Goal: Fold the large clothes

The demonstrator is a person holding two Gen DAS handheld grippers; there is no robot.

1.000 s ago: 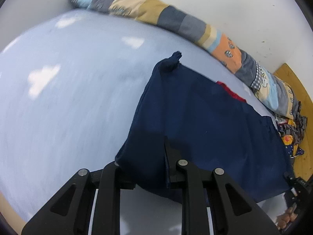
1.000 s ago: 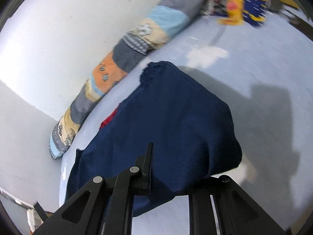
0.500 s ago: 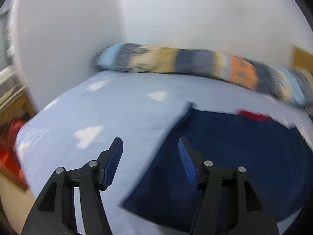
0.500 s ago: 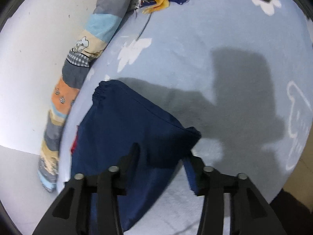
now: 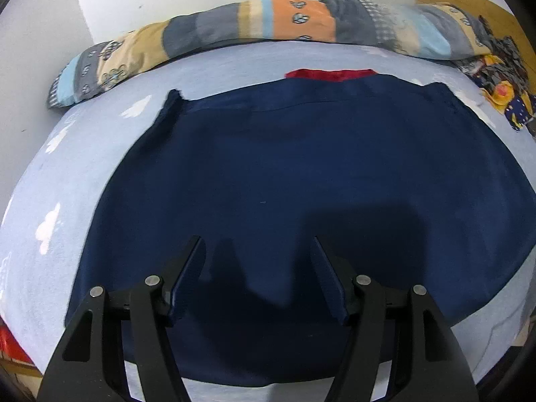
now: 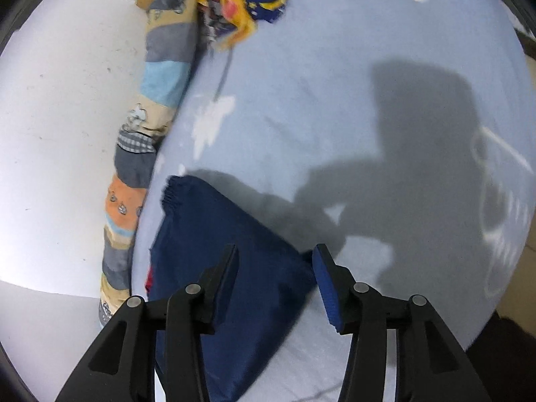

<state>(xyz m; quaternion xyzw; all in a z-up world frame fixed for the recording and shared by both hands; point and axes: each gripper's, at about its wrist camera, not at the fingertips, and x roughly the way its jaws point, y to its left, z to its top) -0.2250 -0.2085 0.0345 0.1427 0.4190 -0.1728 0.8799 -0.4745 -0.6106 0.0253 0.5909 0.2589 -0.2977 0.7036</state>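
Navy garment [image 5: 301, 184] lies flat on the bed [image 5: 217, 67], folded, and both the left gripper [image 5: 257, 264] and right gripper [image 6: 274, 268] hover with jaws apart, empty. Best next, I'd say: pinch matching corners, lift evenly and fold again.

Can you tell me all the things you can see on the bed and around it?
navy garment: one, dark blue, spread flat on the bed, a red strip showing at its far edge
bed sheet: one, light blue with white cloud prints, under everything
long pillow: one, patchwork of orange, grey, beige and light blue, along the white wall
pile of clothes: one heap, yellow, dark blue and grey, at the pillow's far end
wooden board: one, tan, behind the pile
left gripper: one, black, open above the garment's near part
right gripper: one, black with blue pads, open over the garment's corner
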